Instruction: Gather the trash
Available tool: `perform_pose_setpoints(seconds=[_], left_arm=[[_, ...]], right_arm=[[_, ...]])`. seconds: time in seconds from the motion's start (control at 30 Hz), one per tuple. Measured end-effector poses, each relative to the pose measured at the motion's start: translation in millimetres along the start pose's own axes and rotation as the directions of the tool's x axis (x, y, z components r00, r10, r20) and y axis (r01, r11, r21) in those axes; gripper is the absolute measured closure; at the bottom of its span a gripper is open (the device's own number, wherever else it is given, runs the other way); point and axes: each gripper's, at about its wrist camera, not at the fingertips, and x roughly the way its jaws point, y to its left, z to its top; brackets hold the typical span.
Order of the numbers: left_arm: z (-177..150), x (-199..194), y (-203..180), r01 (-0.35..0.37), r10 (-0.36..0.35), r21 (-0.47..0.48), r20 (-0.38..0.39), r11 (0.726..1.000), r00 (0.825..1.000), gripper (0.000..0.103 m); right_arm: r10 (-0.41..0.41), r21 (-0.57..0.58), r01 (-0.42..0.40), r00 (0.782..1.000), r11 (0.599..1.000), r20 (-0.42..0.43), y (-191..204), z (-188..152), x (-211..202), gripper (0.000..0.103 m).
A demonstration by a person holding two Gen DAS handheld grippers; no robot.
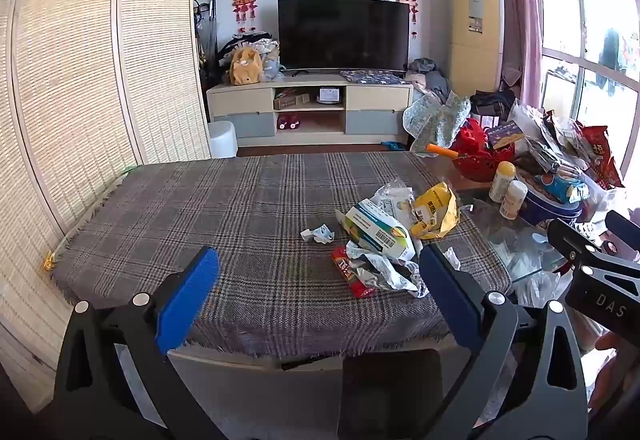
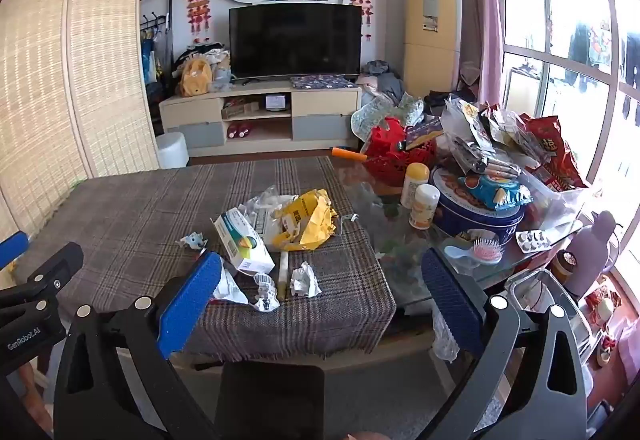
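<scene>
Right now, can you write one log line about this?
left hand-held gripper: open, empty | right hand-held gripper: open, empty | crumpled yellow plastic bag: on plaid tablecloth

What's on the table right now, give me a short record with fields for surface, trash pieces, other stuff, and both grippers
surface: plaid cloth over a table
trash pieces: yellow torn bag, white and green box, crumpled paper ball, red wrapper, small paper scrap
other stuff: blue tin, two yellow-capped bottles, pink hairbrush
left gripper: jaws open, holding nothing
right gripper: jaws open, holding nothing
</scene>
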Motion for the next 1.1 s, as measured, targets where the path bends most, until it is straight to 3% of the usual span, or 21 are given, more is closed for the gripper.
perform_pose_setpoints(seconds=[1.1], left_arm=[[10, -1, 0, -0.002, 0.002, 0.012, 0.014, 1.0, 1.0, 0.008]], right_arm=[[-0.005, 0.031, 0.005, 1.0, 1.0, 0.009, -10, 5, 2, 0.003]])
